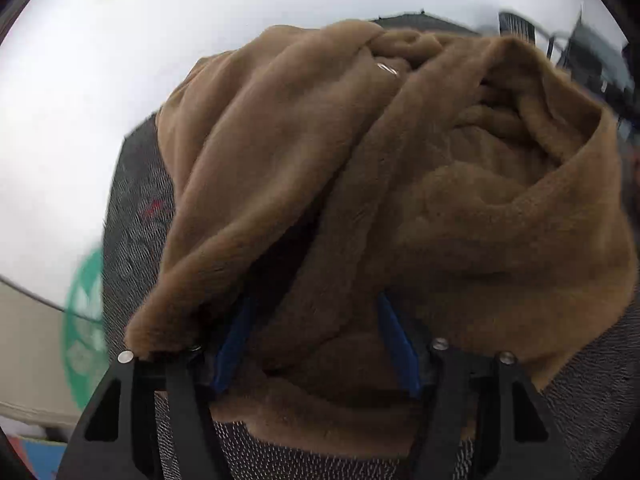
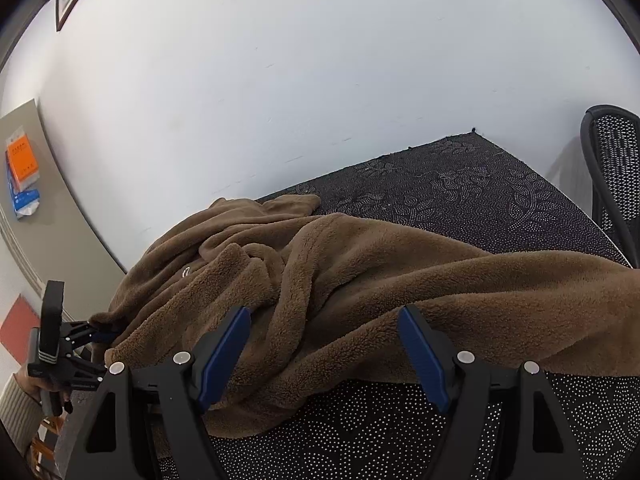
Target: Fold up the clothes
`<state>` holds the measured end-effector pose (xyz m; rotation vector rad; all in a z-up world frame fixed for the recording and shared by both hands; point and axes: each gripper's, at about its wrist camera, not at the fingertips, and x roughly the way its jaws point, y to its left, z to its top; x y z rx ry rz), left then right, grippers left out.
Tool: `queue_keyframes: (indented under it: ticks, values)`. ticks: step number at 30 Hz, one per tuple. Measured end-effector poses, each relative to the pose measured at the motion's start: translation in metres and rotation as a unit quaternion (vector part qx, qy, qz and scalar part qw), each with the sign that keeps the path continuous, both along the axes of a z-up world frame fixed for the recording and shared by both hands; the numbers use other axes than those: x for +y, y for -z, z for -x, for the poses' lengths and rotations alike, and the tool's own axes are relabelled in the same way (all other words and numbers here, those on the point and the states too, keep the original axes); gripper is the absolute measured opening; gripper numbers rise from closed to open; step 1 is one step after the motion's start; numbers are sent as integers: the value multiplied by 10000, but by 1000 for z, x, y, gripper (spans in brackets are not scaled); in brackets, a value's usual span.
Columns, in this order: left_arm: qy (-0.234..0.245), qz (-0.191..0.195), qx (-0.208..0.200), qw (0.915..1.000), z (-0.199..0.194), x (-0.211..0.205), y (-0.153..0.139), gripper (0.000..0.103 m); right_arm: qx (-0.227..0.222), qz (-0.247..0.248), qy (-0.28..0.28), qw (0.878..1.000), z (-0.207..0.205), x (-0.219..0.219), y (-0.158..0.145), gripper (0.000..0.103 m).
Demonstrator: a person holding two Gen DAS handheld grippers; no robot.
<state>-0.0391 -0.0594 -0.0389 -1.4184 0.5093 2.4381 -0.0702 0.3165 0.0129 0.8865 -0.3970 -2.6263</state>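
Observation:
A brown fleece garment [image 1: 400, 184] lies crumpled on a table covered with a dark dotted cloth [image 2: 460, 184]. In the left wrist view it fills most of the frame and drapes over my left gripper [image 1: 316, 300]. That gripper's blue fingers [image 1: 236, 340] stand wide apart with loose folds between them and their tips buried. In the right wrist view the left gripper [image 2: 100, 334] reaches the garment's [image 2: 320, 280] left edge. My right gripper [image 2: 324, 312] is open over the near edge, one finger on each side of a flat fold.
A white wall rises behind the table. A black mesh chair [image 2: 612, 184] stands at the right. An orange packet [image 2: 22, 156] sits on a grey surface at the left. A beige sleeve [image 2: 16, 412] shows behind the left gripper. Something round and green [image 1: 84, 320] lies past the table's left edge.

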Motion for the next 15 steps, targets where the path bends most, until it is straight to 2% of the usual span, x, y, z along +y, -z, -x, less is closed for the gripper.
queue_keyframes:
  ticks: [4,10,13,15]
  values:
    - [247,60,32,9997,-18,-1,1,66,-20,-28,-29,10000,1,-2,0,78]
    - [77,-95,-5,9999,-9,-4,4,65,-34,-14,-11,10000,2,-1,1,78]
    - [35,-209,-2,9998,-9,-5,3,51,-3,-8,35,10000,1,0,0,78]
    - [-68,-237,74,9997,-10,-7,2,35,53,-53,80,9999,0,2,-3,78]
